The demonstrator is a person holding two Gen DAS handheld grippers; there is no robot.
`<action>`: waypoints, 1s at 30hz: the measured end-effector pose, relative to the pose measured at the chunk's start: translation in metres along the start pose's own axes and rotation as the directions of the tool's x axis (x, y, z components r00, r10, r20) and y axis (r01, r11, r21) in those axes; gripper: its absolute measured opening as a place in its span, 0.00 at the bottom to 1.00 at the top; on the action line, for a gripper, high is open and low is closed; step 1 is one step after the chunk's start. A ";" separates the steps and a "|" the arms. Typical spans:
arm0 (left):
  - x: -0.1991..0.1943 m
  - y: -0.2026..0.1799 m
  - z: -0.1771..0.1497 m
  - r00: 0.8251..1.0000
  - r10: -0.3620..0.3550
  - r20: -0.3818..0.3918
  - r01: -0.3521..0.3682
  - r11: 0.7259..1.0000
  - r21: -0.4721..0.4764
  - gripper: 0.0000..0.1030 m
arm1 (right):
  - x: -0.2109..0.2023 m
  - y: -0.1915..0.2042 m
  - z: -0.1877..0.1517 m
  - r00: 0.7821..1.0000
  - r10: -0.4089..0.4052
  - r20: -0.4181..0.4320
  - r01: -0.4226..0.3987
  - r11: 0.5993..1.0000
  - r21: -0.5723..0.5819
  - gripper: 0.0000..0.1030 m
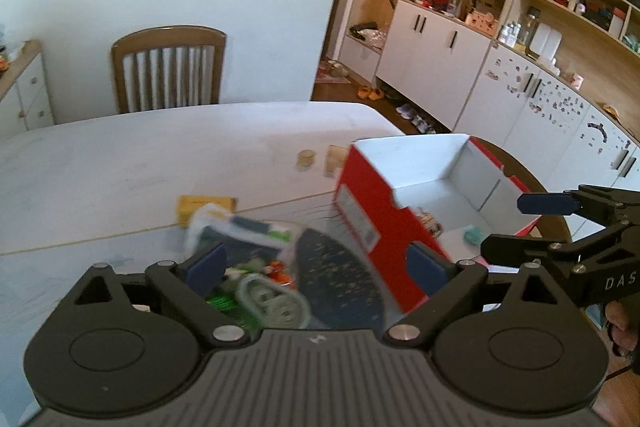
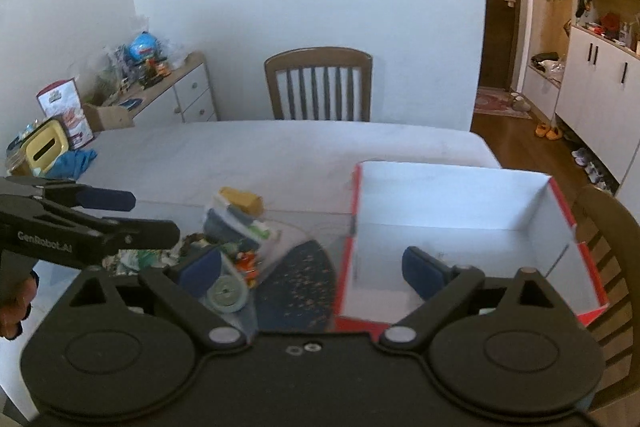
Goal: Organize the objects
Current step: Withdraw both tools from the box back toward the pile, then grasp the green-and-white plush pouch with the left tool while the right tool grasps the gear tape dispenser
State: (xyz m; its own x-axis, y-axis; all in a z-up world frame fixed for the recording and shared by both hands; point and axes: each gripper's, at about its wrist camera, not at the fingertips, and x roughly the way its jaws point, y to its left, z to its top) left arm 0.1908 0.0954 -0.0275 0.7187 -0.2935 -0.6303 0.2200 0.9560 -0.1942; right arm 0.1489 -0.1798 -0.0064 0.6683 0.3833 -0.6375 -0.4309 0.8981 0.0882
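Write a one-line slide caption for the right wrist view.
Open right claw above a cluttered table, beside a red shoebox.

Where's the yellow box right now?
In the left wrist view the yellow box lies on the table, at the far edge of the pile of small items, left of the red shoebox. Neither gripper touches it.

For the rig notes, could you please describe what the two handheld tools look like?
Both are matte black linkage frames with silver pivot pins and dark blue finger pads. The left tool carries white "GenRobot.AI" lettering; the right tool shows "DAS", cut off at the frame's edge.
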 end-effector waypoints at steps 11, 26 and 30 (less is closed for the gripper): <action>-0.014 0.061 -0.040 0.998 0.067 0.000 -0.067 0.998 0.022 1.00 | 0.031 0.042 -0.008 0.999 0.024 -0.034 -0.026 0.998 -0.048 0.94; 0.027 0.106 -0.067 0.991 0.116 -0.069 -0.107 0.987 0.123 1.00 | 0.114 0.078 -0.036 0.983 0.046 -0.176 -0.071 0.987 -0.143 0.92; 0.036 0.113 -0.067 0.990 0.106 -0.092 -0.096 0.989 0.112 1.00 | 0.135 0.079 -0.040 0.977 0.038 -0.209 -0.069 0.988 -0.140 0.91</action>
State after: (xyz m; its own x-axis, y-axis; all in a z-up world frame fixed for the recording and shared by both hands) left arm 0.1970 0.1927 -0.1225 0.6743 -0.1893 -0.7138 0.2229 0.9737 -0.0476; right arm 0.1805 -0.0659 -0.1164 0.5099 0.3639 -0.7795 -0.5562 0.8307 0.0240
